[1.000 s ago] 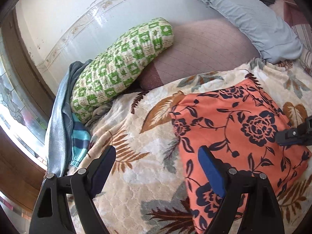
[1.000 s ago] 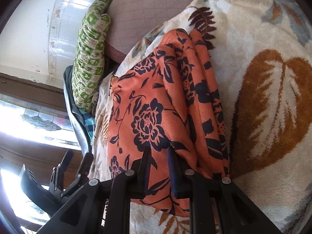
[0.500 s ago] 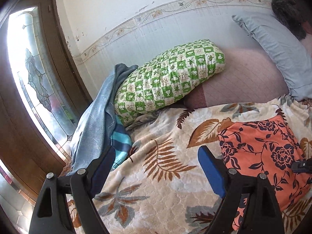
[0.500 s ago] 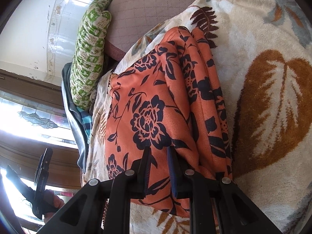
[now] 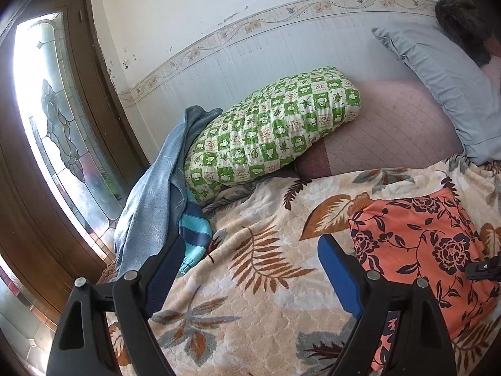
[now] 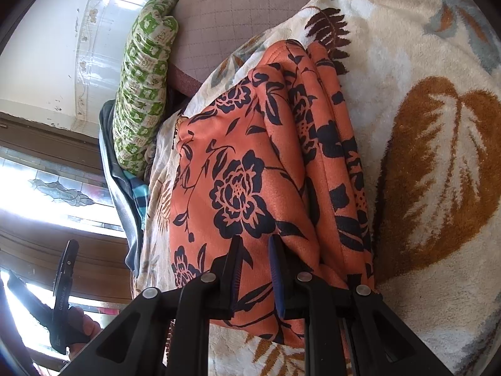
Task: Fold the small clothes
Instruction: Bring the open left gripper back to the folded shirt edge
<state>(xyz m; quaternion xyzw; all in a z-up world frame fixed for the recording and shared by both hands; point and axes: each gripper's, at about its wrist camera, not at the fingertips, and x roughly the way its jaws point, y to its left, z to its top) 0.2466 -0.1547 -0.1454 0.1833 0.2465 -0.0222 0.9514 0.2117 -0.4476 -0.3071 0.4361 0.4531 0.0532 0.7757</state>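
A home bedroom: bed under a leaf-print blanket (image 5: 256,282), green checked pillow (image 5: 272,138), stained-glass door (image 5: 59,144).

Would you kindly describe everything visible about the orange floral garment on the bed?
The orange garment is soft cloth printed with dark navy flowers and vines. It lies folded in layers on the leaf-patterned blanket, with stacked edges along one side. The right gripper is shut on its near edge; the open left gripper is apart from it.

An orange garment (image 6: 244,163) with dark navy flowers lies folded in layers on the leaf-patterned blanket (image 6: 438,144).
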